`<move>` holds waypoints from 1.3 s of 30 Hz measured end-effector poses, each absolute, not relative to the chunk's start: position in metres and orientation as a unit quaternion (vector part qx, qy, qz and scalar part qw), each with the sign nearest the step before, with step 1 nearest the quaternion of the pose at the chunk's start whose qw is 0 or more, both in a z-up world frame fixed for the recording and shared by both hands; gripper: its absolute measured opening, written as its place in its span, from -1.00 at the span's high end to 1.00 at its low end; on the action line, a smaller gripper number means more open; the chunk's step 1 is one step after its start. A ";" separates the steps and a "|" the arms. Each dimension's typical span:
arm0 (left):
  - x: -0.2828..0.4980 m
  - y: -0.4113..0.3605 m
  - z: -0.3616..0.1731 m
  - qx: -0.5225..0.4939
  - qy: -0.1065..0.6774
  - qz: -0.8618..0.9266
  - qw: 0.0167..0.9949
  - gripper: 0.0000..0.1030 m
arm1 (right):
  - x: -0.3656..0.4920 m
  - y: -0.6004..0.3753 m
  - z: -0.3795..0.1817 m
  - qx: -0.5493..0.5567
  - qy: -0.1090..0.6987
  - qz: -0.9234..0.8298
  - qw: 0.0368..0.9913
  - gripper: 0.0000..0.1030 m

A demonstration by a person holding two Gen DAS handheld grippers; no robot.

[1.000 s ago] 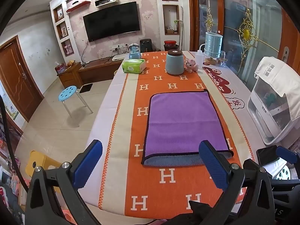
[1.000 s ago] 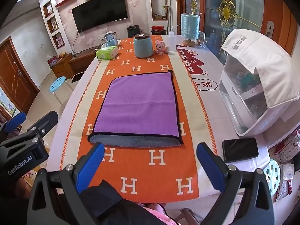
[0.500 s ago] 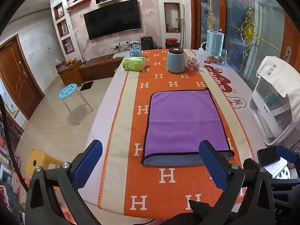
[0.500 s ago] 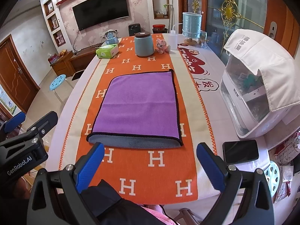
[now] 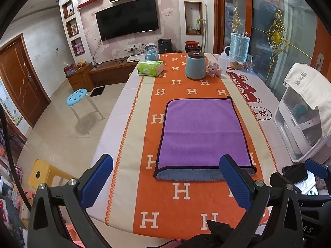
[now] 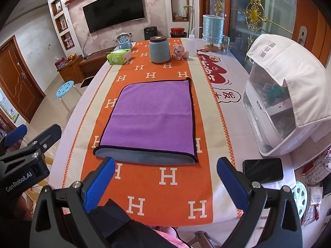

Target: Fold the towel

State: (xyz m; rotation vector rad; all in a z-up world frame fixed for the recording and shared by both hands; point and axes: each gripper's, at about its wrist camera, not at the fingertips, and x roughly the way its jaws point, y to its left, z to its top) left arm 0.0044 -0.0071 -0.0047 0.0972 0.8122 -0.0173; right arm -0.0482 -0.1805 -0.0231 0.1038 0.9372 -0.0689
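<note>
A purple towel (image 5: 202, 132) with a black hem lies folded in half on the orange runner, its grey-blue underside showing along the near fold; it also shows in the right wrist view (image 6: 153, 117). My left gripper (image 5: 165, 177) is open and empty, held above the table's near edge, short of the towel. My right gripper (image 6: 165, 177) is open and empty too, also short of the near fold. The left gripper's body shows at the left of the right wrist view (image 6: 26, 165).
A blue jar (image 5: 195, 65), a green tissue box (image 5: 150, 68), a pink toy (image 5: 214, 68) and a squeeze bottle (image 5: 223, 59) stand at the far end. A white appliance with a cloth cover (image 6: 283, 103) and a black phone (image 6: 262, 170) sit to the right.
Both grippers have drawn back slightly and tilted, so the towel sits a little farther off in both views. Both stay open. The towel has not moved.
</note>
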 end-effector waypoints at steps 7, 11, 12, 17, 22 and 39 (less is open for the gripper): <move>0.000 -0.008 -0.005 0.042 0.406 0.010 0.913 -0.99 | -0.049 -0.187 -0.022 0.050 0.454 -0.027 0.889 -0.92; -0.003 -0.009 -0.007 0.040 0.415 0.020 0.909 -0.99 | -0.050 -0.190 -0.023 0.043 0.457 -0.025 0.888 -0.92; -0.003 -0.009 -0.008 0.039 0.417 0.021 0.908 -0.99 | -0.050 -0.190 -0.024 0.040 0.458 -0.024 0.888 -0.92; -0.003 -0.011 -0.016 0.036 0.430 0.025 0.902 -0.99 | -0.050 -0.194 -0.030 0.031 0.462 -0.017 0.886 -0.92; 0.001 -0.013 -0.022 0.024 0.443 0.013 0.896 -0.99 | -0.047 -0.198 -0.034 0.024 0.467 -0.011 0.884 -0.92; 0.049 -0.024 -0.042 0.054 0.461 -0.015 0.886 -0.99 | -0.011 -0.219 -0.062 0.031 0.499 0.003 0.866 -0.83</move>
